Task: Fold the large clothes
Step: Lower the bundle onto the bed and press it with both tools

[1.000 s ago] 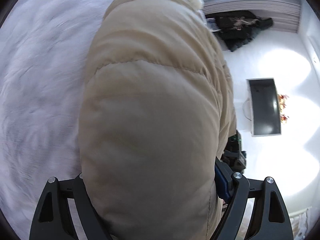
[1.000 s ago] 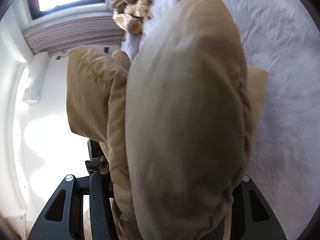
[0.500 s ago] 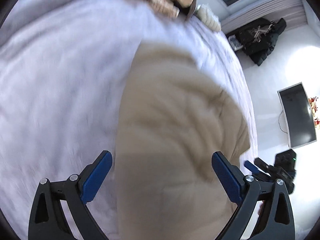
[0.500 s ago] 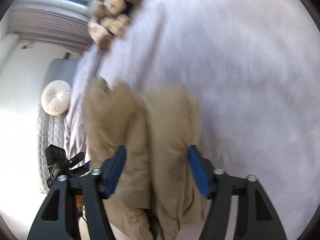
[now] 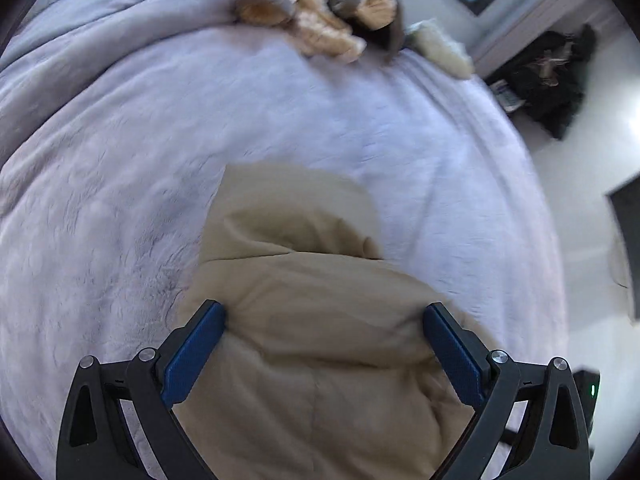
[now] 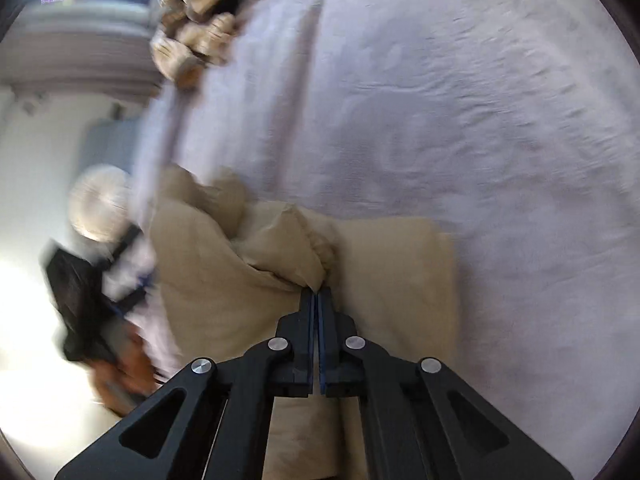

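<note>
A beige padded jacket lies bunched on a pale lilac bed cover. My left gripper is open wide, its blue pads on either side of the jacket's bulk, not pinching it. In the right wrist view the jacket lies near the bed's edge. My right gripper is shut, its tips at a bunched fold of the jacket; I cannot tell whether fabric is caught between them.
A pile of tan and striped clothes lies at the far end of the bed; it also shows in the right wrist view. A dark bag and a monitor stand beyond the bed. A round cushion lies beside the bed.
Both grippers let go of the lifted jacket, which dropped onto the bed. The left gripper stayed open over it. The right gripper closed at a fold.
</note>
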The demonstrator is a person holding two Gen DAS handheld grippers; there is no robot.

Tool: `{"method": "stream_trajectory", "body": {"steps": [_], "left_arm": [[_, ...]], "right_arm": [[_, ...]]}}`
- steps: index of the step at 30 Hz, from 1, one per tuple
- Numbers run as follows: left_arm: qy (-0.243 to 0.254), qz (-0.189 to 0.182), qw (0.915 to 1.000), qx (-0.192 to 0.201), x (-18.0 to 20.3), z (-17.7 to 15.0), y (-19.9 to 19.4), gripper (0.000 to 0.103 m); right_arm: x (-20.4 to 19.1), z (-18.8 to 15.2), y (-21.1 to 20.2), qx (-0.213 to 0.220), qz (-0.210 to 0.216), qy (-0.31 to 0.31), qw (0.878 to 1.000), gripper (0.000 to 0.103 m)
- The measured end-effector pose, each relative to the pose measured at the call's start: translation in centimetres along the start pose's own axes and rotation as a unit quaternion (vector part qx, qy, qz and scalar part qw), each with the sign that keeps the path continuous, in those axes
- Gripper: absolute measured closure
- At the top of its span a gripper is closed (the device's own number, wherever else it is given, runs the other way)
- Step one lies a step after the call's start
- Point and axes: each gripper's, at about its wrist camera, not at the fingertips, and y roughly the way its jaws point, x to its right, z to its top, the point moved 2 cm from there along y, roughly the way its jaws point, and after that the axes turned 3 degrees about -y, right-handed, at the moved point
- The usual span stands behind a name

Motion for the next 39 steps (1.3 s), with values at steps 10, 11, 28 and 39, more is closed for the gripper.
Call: {"method": "stream_trajectory", "body": {"steps": [10, 11, 28, 39], "left_arm": [[0.03, 0.022, 0.9993, -0.005, -0.3, -1.1, 1.0, 0.002], [0.028, 0.02, 0.9994, -0.006, -0.5, -1.0, 1.0, 0.002], [0.067, 0.036, 0.9971, -0.005, 1.1, -2.7, -0.2, 0.002], [0.092, 0.069, 0.9931, -0.024, 2.0, -3.9, 2.2, 0.002]], "right_arm": [[5.1, -2.1, -2.9, 0.046, 0.146, 0.077, 0.985, 0.077], [4.6, -1.8, -3.3, 0.048, 0.155, 0.064, 0.985, 0.032], [0.7, -1.8, -0.4, 0.004, 0.04, -0.046, 0.998, 0.096], [5.3, -4.4, -3.4, 0.037, 0.032, 0.029, 0.998, 0.093]]}}
